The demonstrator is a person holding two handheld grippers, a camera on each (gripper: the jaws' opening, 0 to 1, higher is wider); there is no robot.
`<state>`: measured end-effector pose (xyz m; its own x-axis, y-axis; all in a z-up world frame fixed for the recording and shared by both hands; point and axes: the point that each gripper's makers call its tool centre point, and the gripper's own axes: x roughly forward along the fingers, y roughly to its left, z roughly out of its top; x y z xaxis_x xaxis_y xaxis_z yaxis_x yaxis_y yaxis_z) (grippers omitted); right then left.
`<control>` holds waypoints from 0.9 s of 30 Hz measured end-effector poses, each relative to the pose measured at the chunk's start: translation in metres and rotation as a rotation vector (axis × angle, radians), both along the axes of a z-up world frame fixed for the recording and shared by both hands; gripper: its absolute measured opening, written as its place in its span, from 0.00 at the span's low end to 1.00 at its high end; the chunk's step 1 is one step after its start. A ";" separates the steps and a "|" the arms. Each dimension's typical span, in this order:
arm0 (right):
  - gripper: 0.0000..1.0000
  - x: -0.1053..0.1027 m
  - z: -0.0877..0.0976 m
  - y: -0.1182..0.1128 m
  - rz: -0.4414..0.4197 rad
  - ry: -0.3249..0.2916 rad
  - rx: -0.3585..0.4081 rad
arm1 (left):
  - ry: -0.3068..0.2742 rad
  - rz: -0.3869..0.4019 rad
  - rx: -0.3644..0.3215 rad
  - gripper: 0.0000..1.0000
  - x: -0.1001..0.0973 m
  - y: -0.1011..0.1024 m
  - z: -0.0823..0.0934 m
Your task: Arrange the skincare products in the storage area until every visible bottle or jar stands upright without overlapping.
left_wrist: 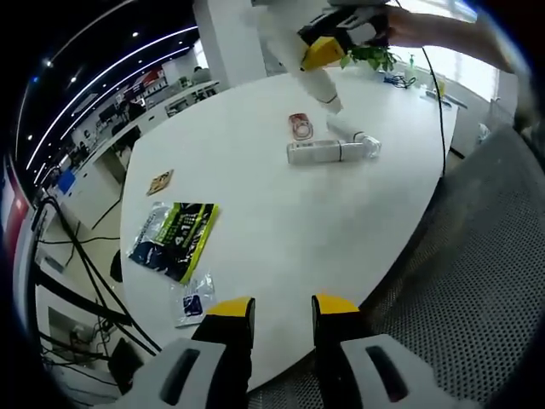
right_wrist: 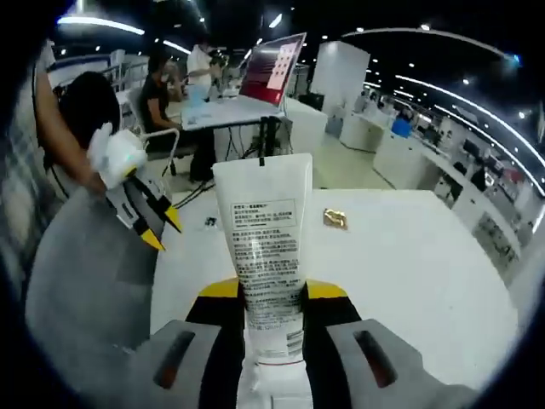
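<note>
Tube (right_wrist: pixel 266 247), white, pinched between right gripper (right_wrist: pixel 272 294) jaws, crimped end beyond the tips; lower cap-first (a judgement) onto table (left_wrist: pixel 281 247). Left gripper (left_wrist: pixel 283 308) jaws spread, holding nothing; bottle (left_wrist: pixel 332 151) lies well beyond.

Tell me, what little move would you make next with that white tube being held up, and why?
Probably lower the white tube, gripped by the right hand-held gripper, and stand it on the white table beside the bottles. Two white bottles lie on their sides there, and the left hand-held gripper hangs open, free to right them afterwards.
</note>
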<state>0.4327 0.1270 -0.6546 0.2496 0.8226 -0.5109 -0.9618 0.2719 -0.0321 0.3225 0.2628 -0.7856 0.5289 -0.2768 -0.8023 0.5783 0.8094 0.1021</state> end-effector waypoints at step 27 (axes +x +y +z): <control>0.24 -0.070 0.006 -0.016 -0.059 0.109 0.186 | -0.164 0.106 -0.186 0.28 0.028 -0.013 0.056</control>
